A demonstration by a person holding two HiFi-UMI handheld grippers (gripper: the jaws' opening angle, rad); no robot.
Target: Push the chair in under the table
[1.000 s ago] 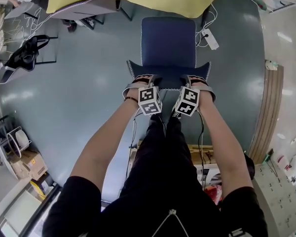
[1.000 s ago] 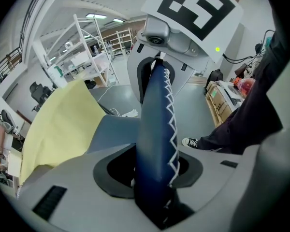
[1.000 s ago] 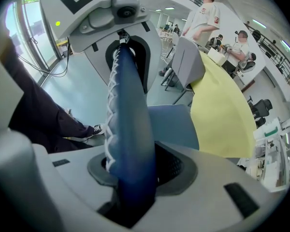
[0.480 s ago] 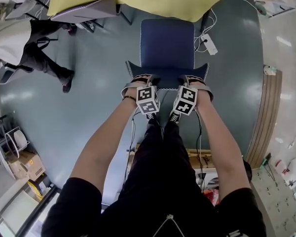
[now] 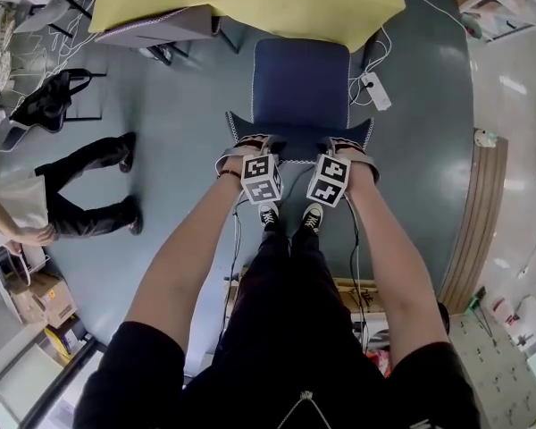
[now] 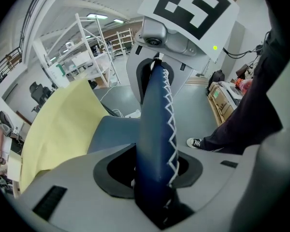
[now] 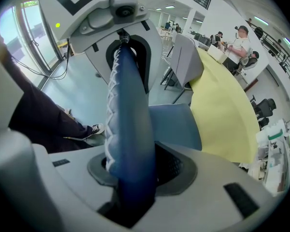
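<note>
Head view: the left gripper (image 5: 253, 141) and the right gripper (image 5: 346, 141) each clamp the backrest of the blue padded chair with white stitching (image 5: 301, 83), its seat's twelve o'clock edge just under the yellow-covered table (image 5: 250, 3).

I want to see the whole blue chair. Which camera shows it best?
The head view: it looks straight down on the whole chair, backrest too, up to the yellow table. Both gripper views show only its stitched backrest pinched between jaws, plus a slice of seat.
</note>
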